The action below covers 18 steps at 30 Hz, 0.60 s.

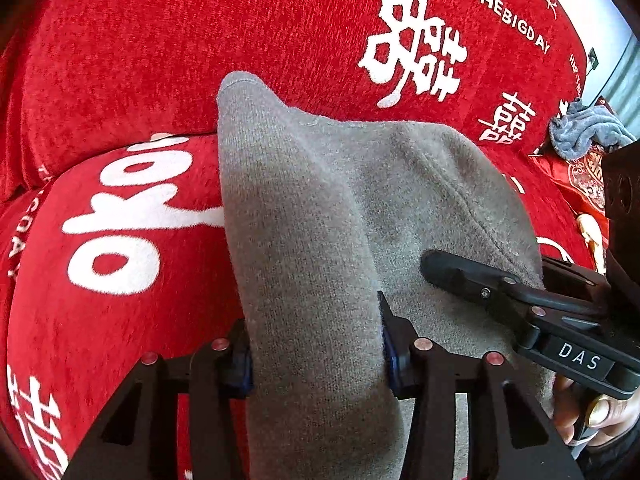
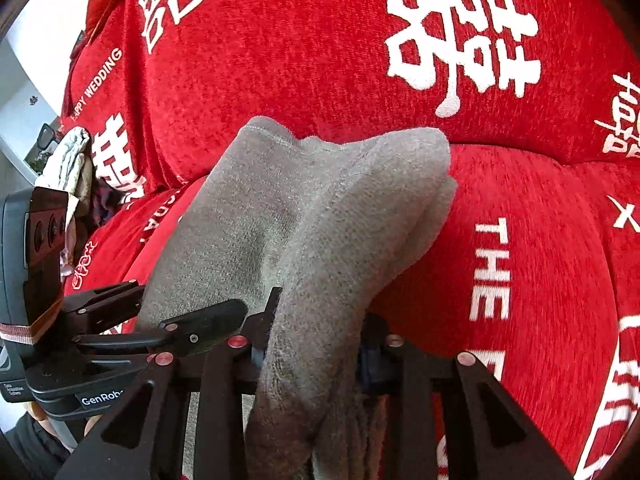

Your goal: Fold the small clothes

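I have the grey cloth point(image 1: 320, 240) pinched in both tools; my left gripper point(image 1: 316, 356) squeezes one bunched edge, and my right gripper point(image 2: 312, 356) squeezes the other edge just beside it; the cloth hangs lifted above the red sofa cover point(image 1: 120, 60), drooping toward it. I think I am mid-fold; next I should lay the far end down flat on the cover, then let go gently.

The grey garment point(image 1: 320, 240) runs off the bottom edge in both views, its lower part unseen; the blue-grey cloth point(image 1: 584, 128) is partly hidden
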Available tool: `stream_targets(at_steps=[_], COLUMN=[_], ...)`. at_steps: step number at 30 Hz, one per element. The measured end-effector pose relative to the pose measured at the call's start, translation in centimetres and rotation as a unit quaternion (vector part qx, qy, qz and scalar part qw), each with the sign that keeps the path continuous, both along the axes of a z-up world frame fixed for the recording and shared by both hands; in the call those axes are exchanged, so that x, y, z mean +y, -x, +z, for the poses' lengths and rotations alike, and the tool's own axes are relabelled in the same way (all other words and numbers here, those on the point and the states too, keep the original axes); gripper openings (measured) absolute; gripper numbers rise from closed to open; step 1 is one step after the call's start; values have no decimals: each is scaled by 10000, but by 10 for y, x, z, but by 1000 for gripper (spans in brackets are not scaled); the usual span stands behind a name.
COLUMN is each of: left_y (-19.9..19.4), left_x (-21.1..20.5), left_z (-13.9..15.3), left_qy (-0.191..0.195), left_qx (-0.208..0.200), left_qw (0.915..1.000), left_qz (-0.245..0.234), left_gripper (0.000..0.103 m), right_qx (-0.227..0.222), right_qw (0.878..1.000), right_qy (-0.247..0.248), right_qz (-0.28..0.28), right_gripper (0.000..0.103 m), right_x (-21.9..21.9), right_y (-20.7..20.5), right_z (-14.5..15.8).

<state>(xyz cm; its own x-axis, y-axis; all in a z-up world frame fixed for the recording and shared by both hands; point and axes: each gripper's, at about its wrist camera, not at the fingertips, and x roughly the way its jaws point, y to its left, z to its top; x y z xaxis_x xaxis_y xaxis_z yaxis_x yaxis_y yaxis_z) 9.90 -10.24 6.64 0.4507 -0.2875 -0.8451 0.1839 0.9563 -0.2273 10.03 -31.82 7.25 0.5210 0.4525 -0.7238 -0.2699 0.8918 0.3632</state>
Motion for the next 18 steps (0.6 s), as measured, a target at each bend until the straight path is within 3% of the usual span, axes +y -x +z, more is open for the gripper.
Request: stream_targets(at_steps=[18], left_y=[77], left_x=[27], left_z=[6], left_qy=[-100], left_qx=[-137], left_qw=[9998], left_qz=[52], left_gripper=[48], right_qx=[-71], right_qw=[9999], right_qy=[125], right_qz=[56], right_gripper=[33], right_x=[29], right_y=[71], right_z=[9])
